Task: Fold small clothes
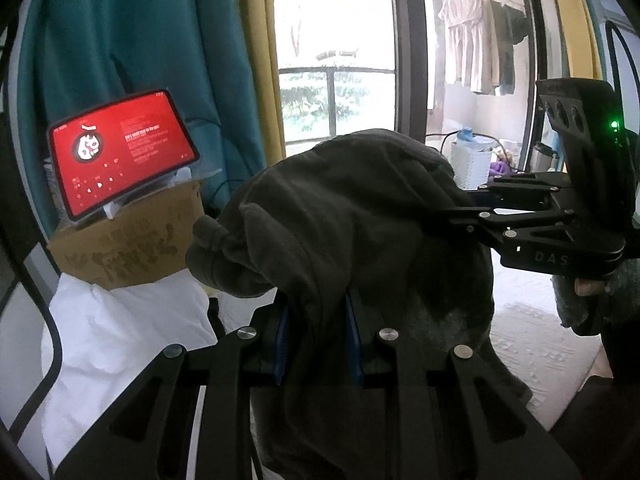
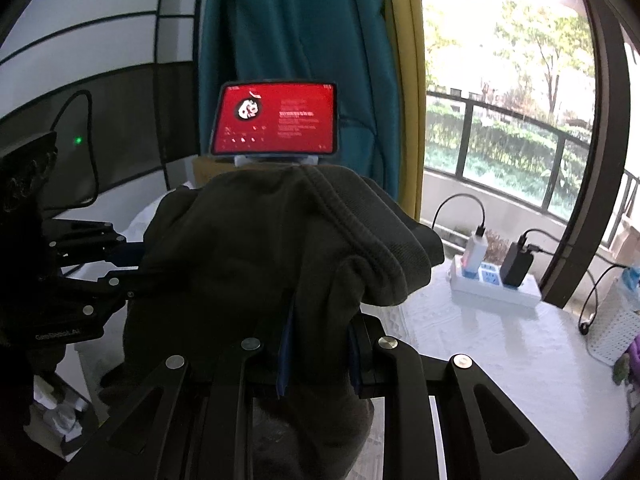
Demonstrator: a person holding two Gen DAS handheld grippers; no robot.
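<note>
A dark grey-green garment (image 1: 352,208) hangs in the air between both grippers, bunched and draped over them. My left gripper (image 1: 320,344) is shut on one edge of it, cloth pinched between the blue pads (image 1: 282,344). My right gripper (image 2: 318,356) is shut on the other edge, its ribbed hem (image 2: 360,232) folding over the fingers. In the left wrist view the right gripper (image 1: 436,216) comes in from the right and bites the cloth. In the right wrist view the left gripper (image 2: 136,264) holds the garment (image 2: 248,264) from the left.
A tablet with a red screen (image 2: 276,118) stands on a cardboard box (image 1: 132,248) in front of a teal curtain (image 1: 132,32). A white-covered table (image 2: 500,364) lies below with a power strip and chargers (image 2: 496,280). A white basket (image 2: 616,332) stands at the right. White cloth (image 1: 120,320) lies under the box.
</note>
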